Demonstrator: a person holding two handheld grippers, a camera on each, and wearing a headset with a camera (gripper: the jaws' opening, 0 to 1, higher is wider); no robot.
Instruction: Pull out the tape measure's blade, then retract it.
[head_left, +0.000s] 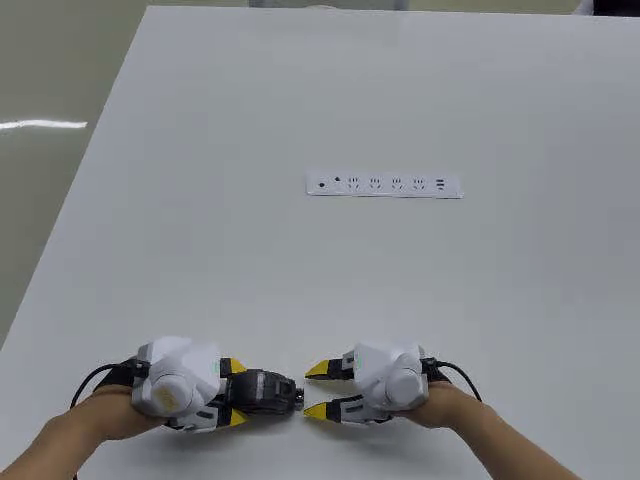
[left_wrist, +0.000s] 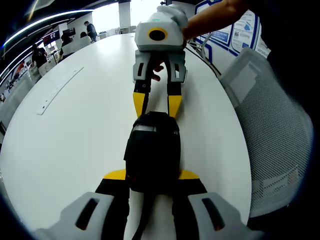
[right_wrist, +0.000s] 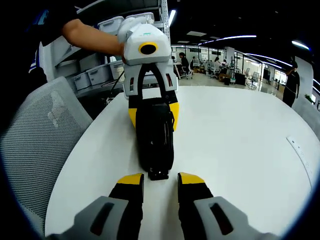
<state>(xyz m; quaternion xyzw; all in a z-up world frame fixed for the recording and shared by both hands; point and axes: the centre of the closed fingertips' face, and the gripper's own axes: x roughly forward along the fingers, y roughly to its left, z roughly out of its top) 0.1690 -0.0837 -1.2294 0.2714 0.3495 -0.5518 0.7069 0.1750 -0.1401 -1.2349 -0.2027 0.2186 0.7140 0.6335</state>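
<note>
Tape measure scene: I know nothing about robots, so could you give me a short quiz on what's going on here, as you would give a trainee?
1. True or false: the left gripper is shut on the black tape measure.
2. Pick one. The right gripper has its jaws: A) open, right at the tape measure's front end; B) shut on nothing; C) shut on the tape measure's case.
3. Fill in: the long white thing lying farther up the table is a ____.

Key
1. True.
2. A.
3. power strip.
</note>
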